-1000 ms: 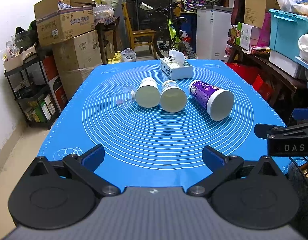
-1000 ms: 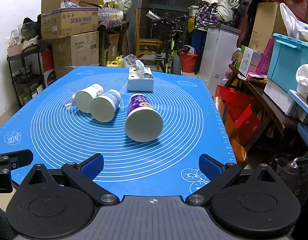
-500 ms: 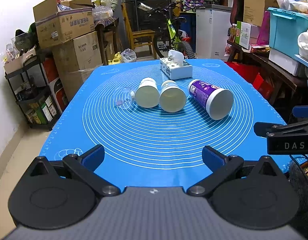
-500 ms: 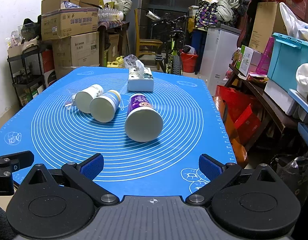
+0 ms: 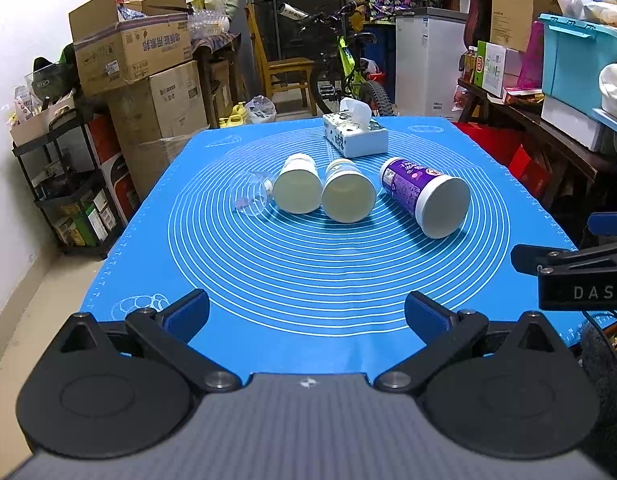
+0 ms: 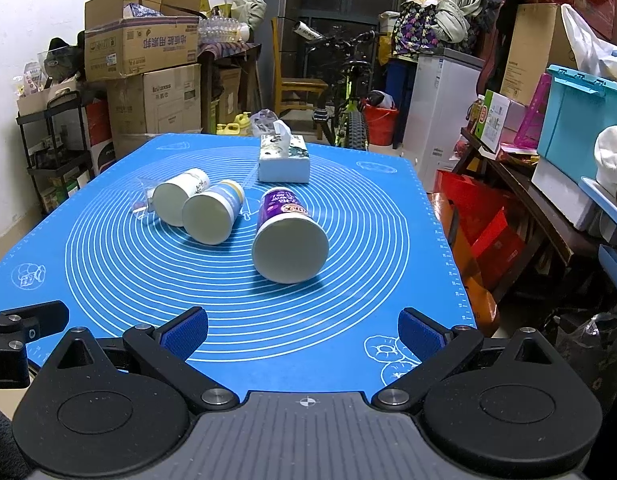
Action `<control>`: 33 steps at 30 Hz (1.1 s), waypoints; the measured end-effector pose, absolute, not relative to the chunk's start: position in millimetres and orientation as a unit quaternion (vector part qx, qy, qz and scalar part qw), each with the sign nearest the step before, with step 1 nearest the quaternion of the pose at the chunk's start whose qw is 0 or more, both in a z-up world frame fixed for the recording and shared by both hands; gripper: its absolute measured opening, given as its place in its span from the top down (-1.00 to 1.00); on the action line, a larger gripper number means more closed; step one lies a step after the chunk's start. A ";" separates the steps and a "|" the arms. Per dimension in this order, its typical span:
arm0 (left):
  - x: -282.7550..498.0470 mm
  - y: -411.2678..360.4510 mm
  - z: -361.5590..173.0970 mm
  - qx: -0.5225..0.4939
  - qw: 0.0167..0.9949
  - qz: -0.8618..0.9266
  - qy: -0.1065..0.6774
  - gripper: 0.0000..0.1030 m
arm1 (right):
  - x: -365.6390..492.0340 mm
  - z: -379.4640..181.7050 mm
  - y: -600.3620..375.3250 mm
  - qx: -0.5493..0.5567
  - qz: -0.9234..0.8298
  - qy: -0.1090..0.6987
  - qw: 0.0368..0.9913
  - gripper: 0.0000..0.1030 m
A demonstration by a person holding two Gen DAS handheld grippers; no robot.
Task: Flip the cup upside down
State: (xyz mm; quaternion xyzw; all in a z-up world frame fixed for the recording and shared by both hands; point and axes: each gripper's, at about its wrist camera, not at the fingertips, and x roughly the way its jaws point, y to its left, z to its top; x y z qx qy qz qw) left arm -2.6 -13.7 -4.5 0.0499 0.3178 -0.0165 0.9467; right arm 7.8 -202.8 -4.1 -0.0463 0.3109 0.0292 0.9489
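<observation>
Three paper cups lie on their sides on the blue mat point(image 5: 308, 280), bottoms toward me: a purple cup point(image 5: 426, 196) point(image 6: 288, 230), a middle cup with a blue and yellow band point(image 5: 348, 196) point(image 6: 212, 212), and a white cup point(image 5: 298, 190) point(image 6: 178, 196). A clear plastic cup point(image 5: 250, 198) point(image 6: 142, 200) lies on its side left of them. My left gripper point(image 5: 306, 312) is open and empty above the mat's near edge. My right gripper point(image 6: 304, 330) is open and empty, also at the near edge, facing the purple cup.
A tissue box point(image 5: 354, 136) point(image 6: 284, 158) stands on the mat behind the cups. Stacked cardboard boxes point(image 5: 144, 80) and a shelf stand left of the table, a bicycle point(image 5: 348, 76) behind it, and storage bins point(image 6: 580, 120) to the right.
Both grippers have stayed almost still, with only a slight drift of view. The cups have not moved.
</observation>
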 end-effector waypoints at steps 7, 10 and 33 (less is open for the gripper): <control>-2.4 -14.0 -4.9 0.051 0.946 -0.016 0.318 -0.99 | 7.7 -4.4 -203.5 -0.046 0.030 0.311 0.949 -0.95; -2.4 -14.3 -5.1 0.050 0.947 -0.017 0.317 -0.99 | 7.8 -4.7 -203.3 -0.046 0.029 0.311 0.949 -0.95; 93.8 -84.7 -7.3 0.013 0.949 -0.058 0.311 -0.99 | 75.9 2.0 -281.2 -0.032 -0.031 0.278 0.960 -0.95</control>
